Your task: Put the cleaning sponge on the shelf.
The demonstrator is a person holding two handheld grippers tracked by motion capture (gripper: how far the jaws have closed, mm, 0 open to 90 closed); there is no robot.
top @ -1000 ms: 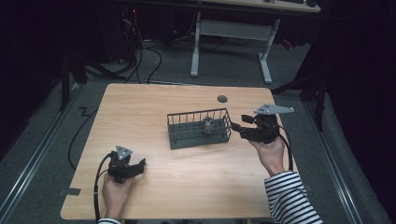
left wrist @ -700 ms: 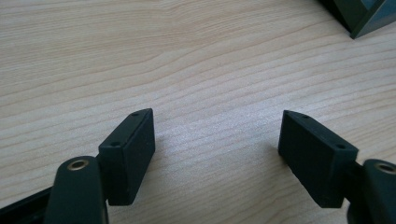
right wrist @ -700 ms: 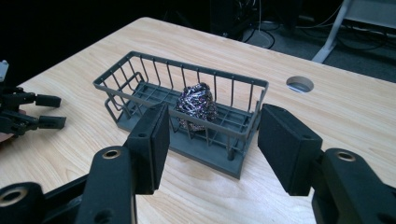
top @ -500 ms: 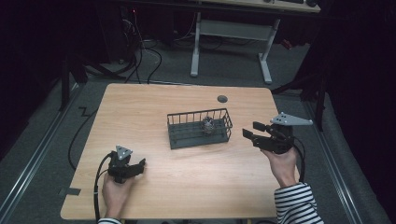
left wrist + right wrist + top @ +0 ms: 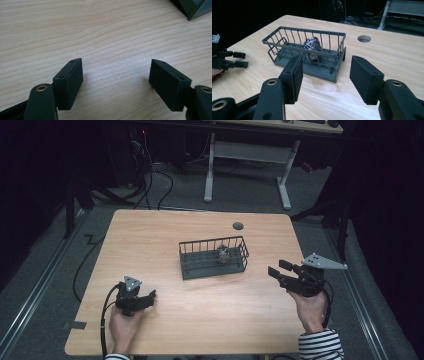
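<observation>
A dark wire basket (image 5: 186,261) (image 5: 340,47) stands at the middle of the wooden table (image 5: 165,227). Inside it, toward its right end, sits a crumpled foil ball (image 5: 222,254) (image 5: 312,47). My right gripper (image 5: 276,270) (image 5: 325,72) is open and empty, held above the table to the right of the basket, jaws pointing left at it. My left gripper (image 5: 148,297) (image 5: 116,80) rests low at the front left, open, with bare wood between its jaws.
A round cable hole (image 5: 238,226) (image 5: 364,38) lies behind the basket on the right. A basket corner (image 5: 193,8) shows at the top right of the left gripper view. Cables and a desk frame (image 5: 247,152) stand on the floor beyond the table.
My right gripper has drawn back from the basket's right end, toward the right and the front of the table. The left gripper has stayed put.
</observation>
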